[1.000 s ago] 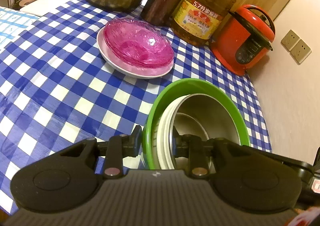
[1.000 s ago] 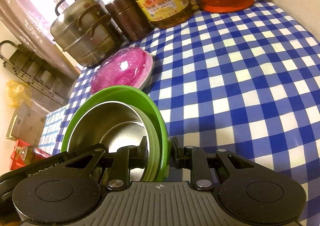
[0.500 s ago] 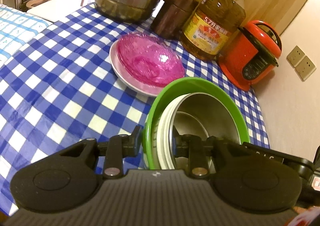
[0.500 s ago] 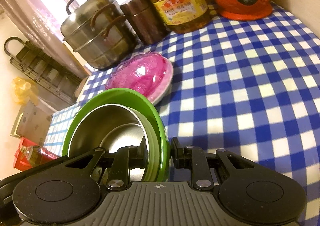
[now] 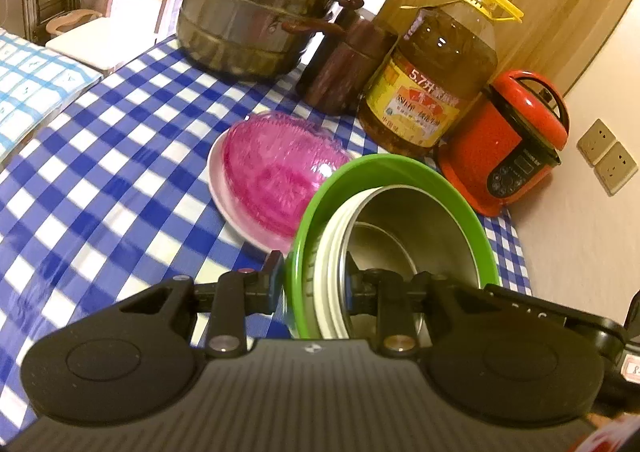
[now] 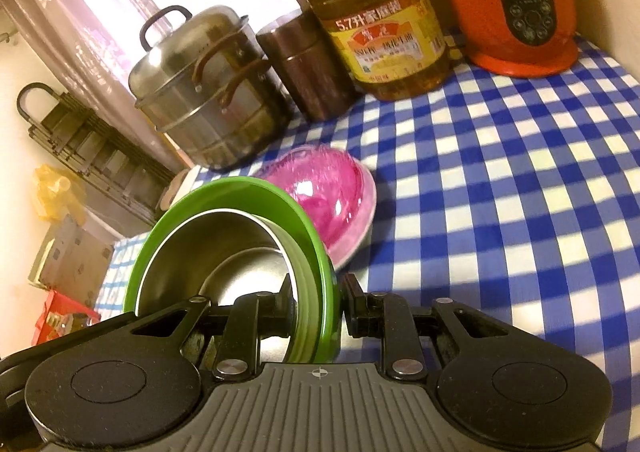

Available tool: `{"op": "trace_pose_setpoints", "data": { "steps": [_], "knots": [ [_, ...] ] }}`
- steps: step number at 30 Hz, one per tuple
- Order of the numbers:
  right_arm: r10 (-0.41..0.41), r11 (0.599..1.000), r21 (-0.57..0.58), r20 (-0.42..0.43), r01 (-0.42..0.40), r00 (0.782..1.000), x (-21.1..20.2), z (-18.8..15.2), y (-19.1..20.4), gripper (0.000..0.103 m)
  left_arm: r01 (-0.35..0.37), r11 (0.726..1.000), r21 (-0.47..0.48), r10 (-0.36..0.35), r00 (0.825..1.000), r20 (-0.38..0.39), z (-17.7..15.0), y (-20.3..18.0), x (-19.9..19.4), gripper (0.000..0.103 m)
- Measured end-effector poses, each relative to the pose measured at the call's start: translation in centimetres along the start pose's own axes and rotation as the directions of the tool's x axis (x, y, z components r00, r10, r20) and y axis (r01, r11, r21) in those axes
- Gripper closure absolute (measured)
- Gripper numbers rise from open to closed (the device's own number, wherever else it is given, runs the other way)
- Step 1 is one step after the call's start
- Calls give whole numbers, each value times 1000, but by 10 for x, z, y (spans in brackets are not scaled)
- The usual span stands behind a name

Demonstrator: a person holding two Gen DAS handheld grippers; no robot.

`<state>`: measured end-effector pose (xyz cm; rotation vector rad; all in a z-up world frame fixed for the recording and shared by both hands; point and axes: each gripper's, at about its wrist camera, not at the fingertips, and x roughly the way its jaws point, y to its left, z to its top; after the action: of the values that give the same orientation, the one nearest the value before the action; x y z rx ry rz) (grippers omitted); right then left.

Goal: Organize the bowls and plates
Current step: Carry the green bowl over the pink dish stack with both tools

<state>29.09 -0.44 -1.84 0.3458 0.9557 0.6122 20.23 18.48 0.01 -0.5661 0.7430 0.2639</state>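
My left gripper (image 5: 314, 280) and right gripper (image 6: 316, 298) each clamp the rim of the nested green plastic bowl (image 5: 404, 172) with steel bowl (image 5: 420, 228) inside.

I hold the stack above the blue-and-white checked tablecloth (image 5: 120, 156), just before the pink glass dishes (image 5: 276, 168); behind stand a steel steamer pot (image 5: 256, 12), oil bottle (image 5: 432, 80) and red cooker (image 5: 508, 140).

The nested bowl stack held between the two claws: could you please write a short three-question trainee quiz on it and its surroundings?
1. True or false: both claws grip the rim of the green bowl.
2. Which thing sits innermost in the stack? A) a steel bowl B) a pink dish C) a cup
3. Fill in: the pink glass dishes rest on a ____ plate on the checked tablecloth.

Key: 1 true: the left claw and the right claw clamp opposite sides of the rim. 2 A. 3 white.
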Motion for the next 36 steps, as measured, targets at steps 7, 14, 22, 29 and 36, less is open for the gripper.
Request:
{"op": "trace_pose_setpoints", "data": {
  "steps": [7, 14, 22, 29, 36],
  "knots": [
    [2, 1000, 15, 15, -3, 1000, 13, 23, -3, 80, 3, 1000, 15, -3, 1000, 14, 22, -8, 19, 78],
    [6, 999, 41, 23, -7, 1000, 32, 44, -7, 80, 4, 1000, 31, -5, 1000, 16, 44, -11, 40, 78],
    [-1, 1000, 31, 7, 0, 1000, 59, 59, -4, 80, -6, 1000, 21, 6, 1000, 5, 62, -2, 63, 78],
    [2, 999, 37, -8, -2, 1000, 82, 69, 0, 80, -22, 1000, 19, 22, 1000, -1, 78, 6, 79, 78],
    [11, 999, 43, -19, -11, 1000, 106, 77, -3, 80, -39, 998, 42, 40, 999, -15, 89, 11, 98, 78]
  ]
}}
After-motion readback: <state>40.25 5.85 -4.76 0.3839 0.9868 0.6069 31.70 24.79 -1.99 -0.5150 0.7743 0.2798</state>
